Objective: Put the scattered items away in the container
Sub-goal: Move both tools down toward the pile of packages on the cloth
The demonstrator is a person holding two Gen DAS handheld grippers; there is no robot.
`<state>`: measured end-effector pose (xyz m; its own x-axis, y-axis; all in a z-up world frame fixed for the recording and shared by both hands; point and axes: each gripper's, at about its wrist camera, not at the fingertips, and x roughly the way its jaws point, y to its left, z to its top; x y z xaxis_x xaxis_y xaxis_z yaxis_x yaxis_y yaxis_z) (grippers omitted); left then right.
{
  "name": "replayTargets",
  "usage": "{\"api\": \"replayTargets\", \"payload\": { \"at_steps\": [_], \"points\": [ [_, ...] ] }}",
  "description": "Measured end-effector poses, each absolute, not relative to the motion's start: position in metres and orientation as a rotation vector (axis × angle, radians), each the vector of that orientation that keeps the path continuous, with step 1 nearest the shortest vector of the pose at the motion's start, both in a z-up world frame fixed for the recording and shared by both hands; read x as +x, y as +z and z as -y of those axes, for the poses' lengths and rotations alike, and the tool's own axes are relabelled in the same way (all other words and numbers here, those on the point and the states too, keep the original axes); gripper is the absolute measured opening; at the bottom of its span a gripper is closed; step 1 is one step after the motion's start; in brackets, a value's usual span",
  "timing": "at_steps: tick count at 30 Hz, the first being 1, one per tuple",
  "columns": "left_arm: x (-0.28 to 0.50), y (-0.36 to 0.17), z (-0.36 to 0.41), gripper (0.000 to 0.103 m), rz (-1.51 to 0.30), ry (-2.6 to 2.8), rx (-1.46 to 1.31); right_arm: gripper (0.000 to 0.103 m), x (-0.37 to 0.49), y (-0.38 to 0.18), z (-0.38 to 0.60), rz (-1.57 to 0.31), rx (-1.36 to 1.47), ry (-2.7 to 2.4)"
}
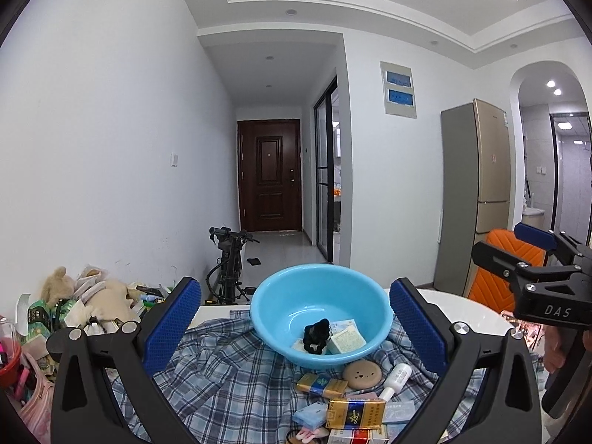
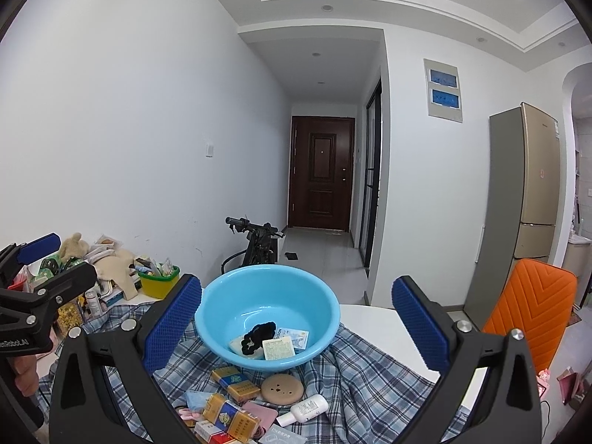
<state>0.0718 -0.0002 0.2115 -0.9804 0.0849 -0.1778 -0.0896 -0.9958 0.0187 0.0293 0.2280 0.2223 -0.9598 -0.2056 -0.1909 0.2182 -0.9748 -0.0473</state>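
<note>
A light blue basin [image 1: 322, 296] [image 2: 270, 292] stands on a blue plaid cloth [image 1: 222, 377] [image 2: 362, 366]. Inside it lie a black hair scrunchie [image 1: 317, 333] [image 2: 259, 335] and small white boxes [image 1: 347, 339] [image 2: 278, 347]. In front of the basin lie gold cigarette packs [image 1: 357, 412] [image 2: 235, 383], a round beige compact [image 1: 362, 373] [image 2: 282, 388], a small white bottle [image 1: 396, 376] [image 2: 305, 410] and a light blue packet [image 1: 310, 414]. My left gripper [image 1: 294, 323] is open and empty, held above the cloth facing the basin. My right gripper [image 2: 296, 322] is open and empty too.
The white table [image 1: 462, 310] [image 2: 373, 318] carries clutter at the left: plush toys [image 1: 107, 292], a yellow tub [image 2: 159, 283], a red cup [image 1: 9, 362]. An orange chair [image 2: 529, 314] stands at the right, a fridge [image 2: 525, 199] behind it. A scooter [image 1: 229, 259] leans by the wall.
</note>
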Motion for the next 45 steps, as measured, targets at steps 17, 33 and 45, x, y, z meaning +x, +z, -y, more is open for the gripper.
{"api": "replayTargets", "payload": {
  "at_steps": [17,33,45],
  "points": [
    [0.033,0.114,-0.011,0.103,-0.026,2.964,-0.652,0.103,0.010,0.145,-0.230,-0.094,0.567,-2.856],
    [0.007,0.030,-0.047,0.103,-0.106,2.775,-0.944,0.103,0.000,0.058,-0.239,-0.129,0.875,-2.808],
    [-0.010,0.006,-0.027,0.103,-0.111,2.808,-1.028,0.103,-0.017,0.025,-0.217,-0.230,0.976,-2.732]
  ]
}}
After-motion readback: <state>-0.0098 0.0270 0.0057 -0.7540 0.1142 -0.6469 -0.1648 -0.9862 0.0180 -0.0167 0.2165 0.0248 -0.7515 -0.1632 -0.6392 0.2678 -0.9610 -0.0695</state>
